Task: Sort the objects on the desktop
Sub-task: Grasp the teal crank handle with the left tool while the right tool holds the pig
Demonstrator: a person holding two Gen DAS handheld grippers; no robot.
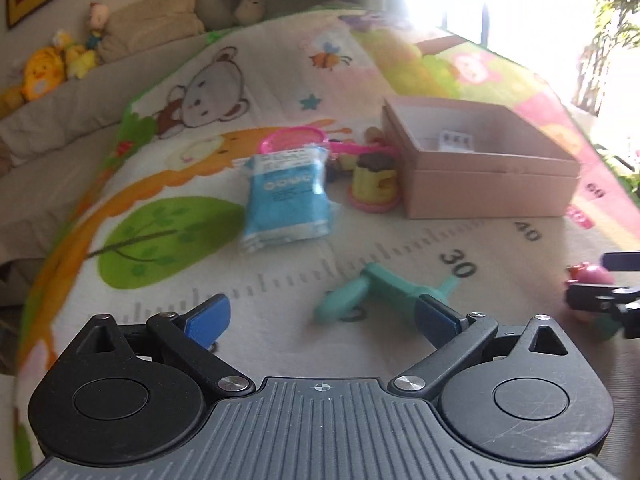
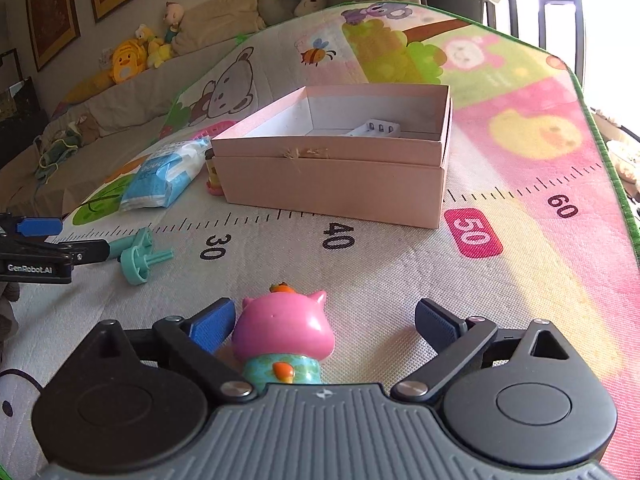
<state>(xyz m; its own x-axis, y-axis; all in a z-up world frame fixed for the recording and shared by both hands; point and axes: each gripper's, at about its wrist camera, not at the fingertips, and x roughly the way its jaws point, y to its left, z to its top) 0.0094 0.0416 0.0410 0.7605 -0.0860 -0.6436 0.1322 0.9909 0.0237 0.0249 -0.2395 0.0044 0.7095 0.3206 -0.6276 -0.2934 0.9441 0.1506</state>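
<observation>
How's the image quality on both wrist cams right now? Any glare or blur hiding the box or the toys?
Left wrist view: window glare blows out the top right, washing the mat's far corner; the blue packet and teal toy look soft. Right wrist view: sharper, glare only at the right edge; pink box and pink pig toy read clearly. Fisheye curvature bends both.

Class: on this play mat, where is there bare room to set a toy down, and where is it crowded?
Bare: the mat right of the pink cardboard box, and the strip between that box and the pink pig figurine. Crowded: left of the box, around the blue wipes packet and yellow toy cup.
</observation>
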